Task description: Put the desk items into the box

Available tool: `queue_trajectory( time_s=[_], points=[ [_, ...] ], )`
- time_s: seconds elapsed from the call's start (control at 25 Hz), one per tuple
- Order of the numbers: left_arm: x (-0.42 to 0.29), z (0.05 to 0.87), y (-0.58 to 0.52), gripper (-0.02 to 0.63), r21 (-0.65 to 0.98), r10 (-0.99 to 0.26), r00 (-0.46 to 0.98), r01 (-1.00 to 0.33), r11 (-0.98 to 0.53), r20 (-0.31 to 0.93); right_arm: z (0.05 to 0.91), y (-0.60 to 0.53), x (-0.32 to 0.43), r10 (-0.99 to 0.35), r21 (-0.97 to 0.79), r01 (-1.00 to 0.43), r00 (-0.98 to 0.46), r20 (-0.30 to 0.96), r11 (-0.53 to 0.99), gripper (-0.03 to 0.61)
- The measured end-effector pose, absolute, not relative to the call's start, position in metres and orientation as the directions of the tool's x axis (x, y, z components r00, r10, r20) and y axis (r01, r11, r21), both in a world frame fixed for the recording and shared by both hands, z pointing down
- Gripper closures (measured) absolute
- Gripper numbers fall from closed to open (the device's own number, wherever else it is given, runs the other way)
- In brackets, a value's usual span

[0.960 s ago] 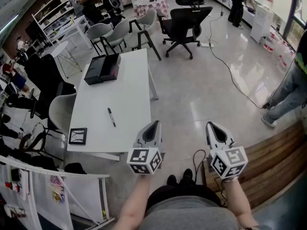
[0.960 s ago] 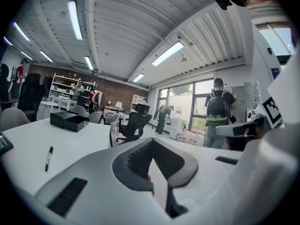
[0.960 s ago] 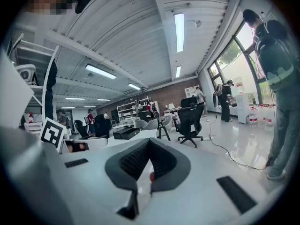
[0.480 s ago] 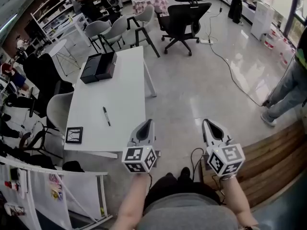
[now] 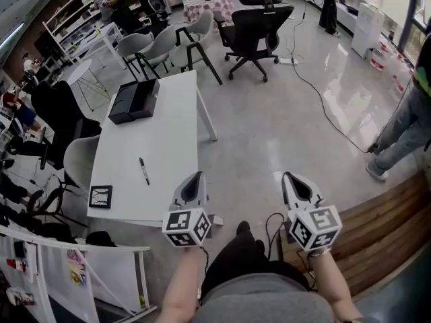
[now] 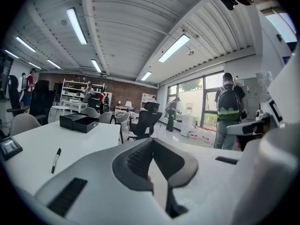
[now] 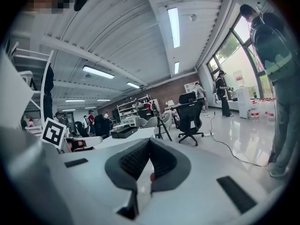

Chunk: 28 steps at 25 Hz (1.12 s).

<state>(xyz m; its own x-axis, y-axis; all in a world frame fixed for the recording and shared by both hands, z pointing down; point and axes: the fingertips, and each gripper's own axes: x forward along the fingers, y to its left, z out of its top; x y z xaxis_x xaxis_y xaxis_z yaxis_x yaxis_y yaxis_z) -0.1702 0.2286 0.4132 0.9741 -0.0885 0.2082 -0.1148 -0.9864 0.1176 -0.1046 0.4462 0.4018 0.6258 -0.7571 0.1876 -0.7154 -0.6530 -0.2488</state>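
An open black box (image 5: pixel 134 101) (image 6: pixel 78 122) stands at the far end of the white table (image 5: pixel 168 140). A black marker pen (image 5: pixel 144 171) (image 6: pixel 56 159) lies mid-table, and a small black square item (image 5: pixel 100 196) (image 6: pixel 9 147) rests near the front left corner. My left gripper (image 5: pixel 195 178) (image 6: pixel 152 140) is shut and empty, held off the table's near right corner. To its right, over the floor, my right gripper (image 5: pixel 289 177) (image 7: pixel 150 141) is also shut with nothing in it.
A black office chair (image 5: pixel 254 27) and grey chairs (image 5: pixel 159 44) stand beyond the table. A cable (image 5: pixel 323 106) trails across the glossy floor. A person's legs (image 5: pixel 401 130) are at the right, beside a wooden platform (image 5: pixel 377 227). A grey chair (image 5: pixel 77 157) sits left of the table.
The table has shifted left and slightly up in the head view, and both grippers have drifted down-left with it. Both stay shut.
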Motion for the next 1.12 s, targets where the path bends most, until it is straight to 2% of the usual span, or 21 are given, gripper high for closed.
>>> queue_trajectory(
  time_s=[0.48,0.72,1.12],
  points=[
    [-0.113,0.428,0.181,0.603,0.139,-0.121,0.965,-0.156,-0.978,0.233,0.423,0.417,-0.045,-0.755,-0.257,-0.71,0.609,0.242,-0.655,0.575],
    [-0.067,0.436,0.149,0.561,0.182,-0.132,0.962,-0.178,-0.967,0.241,0.434,0.386,0.002,-0.767,-0.255,-0.726,0.575,0.284,-0.639,0.575],
    [-0.013,0.449,0.071,0.478,0.173,-0.231,0.931,-0.287,-0.942,0.284,0.431,0.303,0.086,-0.799,-0.267,-0.76,0.513,0.315,-0.593,0.575]
  ],
)
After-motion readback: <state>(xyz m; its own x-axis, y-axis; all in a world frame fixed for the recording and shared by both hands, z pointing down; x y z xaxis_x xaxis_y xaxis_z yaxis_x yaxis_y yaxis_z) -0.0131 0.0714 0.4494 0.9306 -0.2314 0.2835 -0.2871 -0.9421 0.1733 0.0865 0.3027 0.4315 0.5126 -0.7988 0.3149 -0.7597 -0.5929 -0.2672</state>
